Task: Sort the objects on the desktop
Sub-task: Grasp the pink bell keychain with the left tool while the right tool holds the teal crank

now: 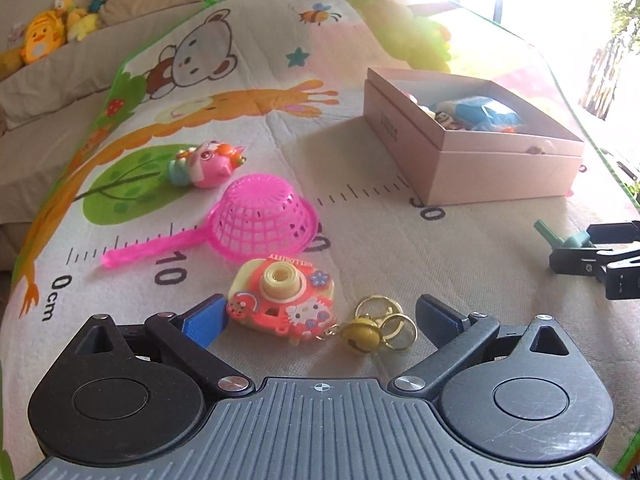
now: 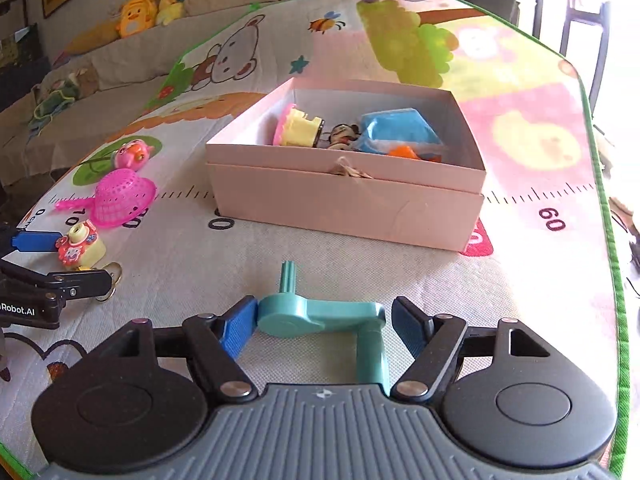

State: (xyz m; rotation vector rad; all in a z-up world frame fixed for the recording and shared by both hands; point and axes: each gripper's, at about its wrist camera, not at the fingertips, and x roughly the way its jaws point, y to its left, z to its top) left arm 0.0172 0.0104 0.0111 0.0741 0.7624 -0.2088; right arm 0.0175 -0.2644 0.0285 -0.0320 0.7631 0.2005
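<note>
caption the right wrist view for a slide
Open right gripper straddling a teal crank on the mat, pink box ahead.

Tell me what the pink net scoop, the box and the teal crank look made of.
Pink net scoop: translucent glossy plastic, light glows through its moulded lattice.
Box: matte pale pink cardboard, going by its thin folded walls and a creased front.
Teal crank: opaque moulded plastic with a satin sheen and rounded edges.
</note>
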